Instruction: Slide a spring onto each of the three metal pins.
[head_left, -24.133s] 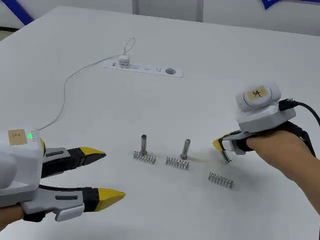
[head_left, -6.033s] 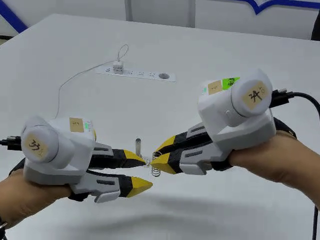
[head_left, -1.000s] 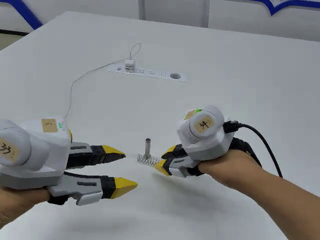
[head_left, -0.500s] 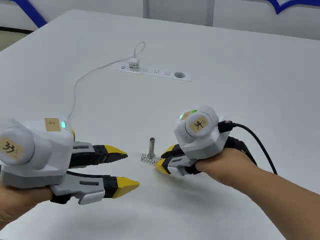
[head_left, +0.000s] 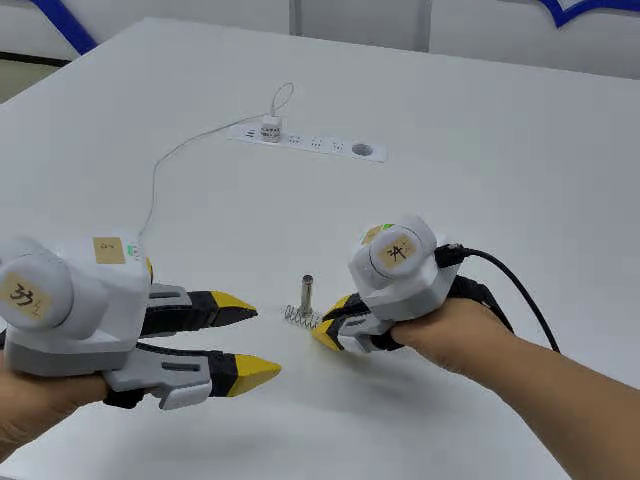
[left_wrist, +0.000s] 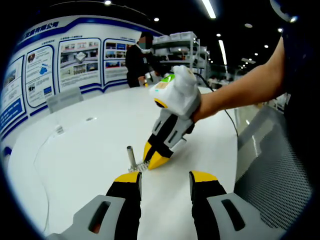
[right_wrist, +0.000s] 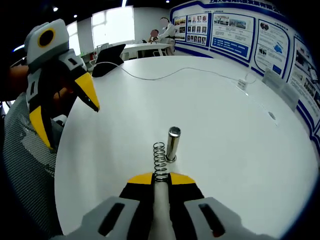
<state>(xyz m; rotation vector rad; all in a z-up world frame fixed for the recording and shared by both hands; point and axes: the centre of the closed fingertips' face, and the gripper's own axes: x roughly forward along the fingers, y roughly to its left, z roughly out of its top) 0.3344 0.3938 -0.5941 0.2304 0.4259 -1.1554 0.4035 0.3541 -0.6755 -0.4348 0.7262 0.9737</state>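
Your right gripper (right_wrist: 160, 179) pinches the near end of the spring (right_wrist: 159, 160), which runs straight ahead of its tips, beside the upright pin (right_wrist: 173, 144). Raise the free end over the pin top, centre the coil, then lower. Your left gripper (left_wrist: 165, 177) hovers spread; it could steady the pin.

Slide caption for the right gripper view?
Right tongs shut on one end of a spring beside an upright metal pin on the white table; left tongs open nearby.

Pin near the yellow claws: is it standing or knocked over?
Standing: the pin is upright on the table, cap up; the spring is beside it, not on it.
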